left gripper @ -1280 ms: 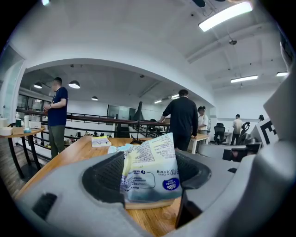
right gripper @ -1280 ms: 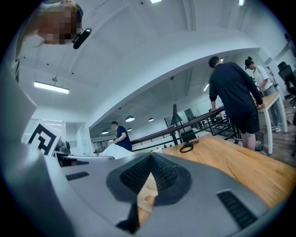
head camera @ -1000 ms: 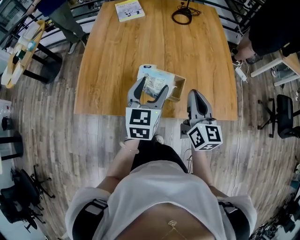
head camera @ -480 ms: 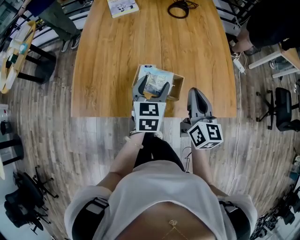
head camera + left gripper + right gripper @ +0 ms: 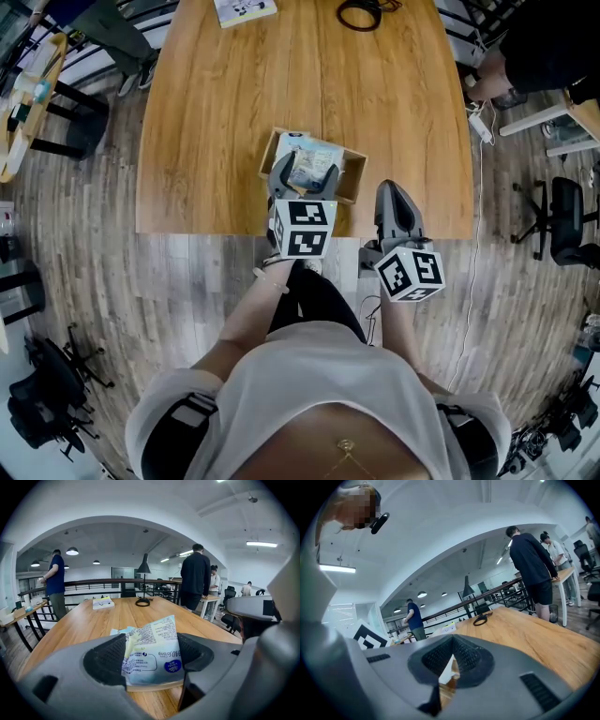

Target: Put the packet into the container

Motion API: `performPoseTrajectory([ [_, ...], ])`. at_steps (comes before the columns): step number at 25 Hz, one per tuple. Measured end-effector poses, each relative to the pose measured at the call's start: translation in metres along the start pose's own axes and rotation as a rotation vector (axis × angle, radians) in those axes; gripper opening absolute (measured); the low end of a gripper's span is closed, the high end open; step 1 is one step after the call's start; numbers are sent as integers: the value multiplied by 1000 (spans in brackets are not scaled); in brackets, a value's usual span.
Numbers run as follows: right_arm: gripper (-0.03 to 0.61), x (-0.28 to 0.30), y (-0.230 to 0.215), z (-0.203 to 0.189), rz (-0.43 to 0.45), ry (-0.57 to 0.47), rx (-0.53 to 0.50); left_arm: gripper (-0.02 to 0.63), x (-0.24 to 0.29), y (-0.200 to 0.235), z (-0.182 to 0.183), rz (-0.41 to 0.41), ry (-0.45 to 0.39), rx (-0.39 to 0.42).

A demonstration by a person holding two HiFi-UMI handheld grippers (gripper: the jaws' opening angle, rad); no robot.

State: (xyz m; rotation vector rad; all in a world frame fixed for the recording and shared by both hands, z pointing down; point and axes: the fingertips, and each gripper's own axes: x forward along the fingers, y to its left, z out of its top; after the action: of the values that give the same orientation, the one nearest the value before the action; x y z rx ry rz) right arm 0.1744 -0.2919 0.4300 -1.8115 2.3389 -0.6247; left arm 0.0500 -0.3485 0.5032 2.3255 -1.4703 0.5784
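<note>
Packet (image 5: 152,656), judged light, soft and crushable, is being clamped by its sides in the left gripper (image 5: 306,174) jaws over the container (image 5: 354,179), the right gripper (image 5: 393,190) jaws sitting together, empty.

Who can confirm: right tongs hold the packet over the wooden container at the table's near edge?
Wrong side. The left tongs hold the packet over the wooden container at the table's near edge; the left gripper view shows it between them. The right tongs are shut and empty.
</note>
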Motion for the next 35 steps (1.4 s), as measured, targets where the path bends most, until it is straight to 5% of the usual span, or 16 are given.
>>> performPoseTrajectory([
  [12,12,9,-8,0,-5,3,21,342,25,-9,-19,-10,147,-6],
  [35,12,15,-12,-4,-23,11,33,343,54,-13,-43,-49,228,-4],
])
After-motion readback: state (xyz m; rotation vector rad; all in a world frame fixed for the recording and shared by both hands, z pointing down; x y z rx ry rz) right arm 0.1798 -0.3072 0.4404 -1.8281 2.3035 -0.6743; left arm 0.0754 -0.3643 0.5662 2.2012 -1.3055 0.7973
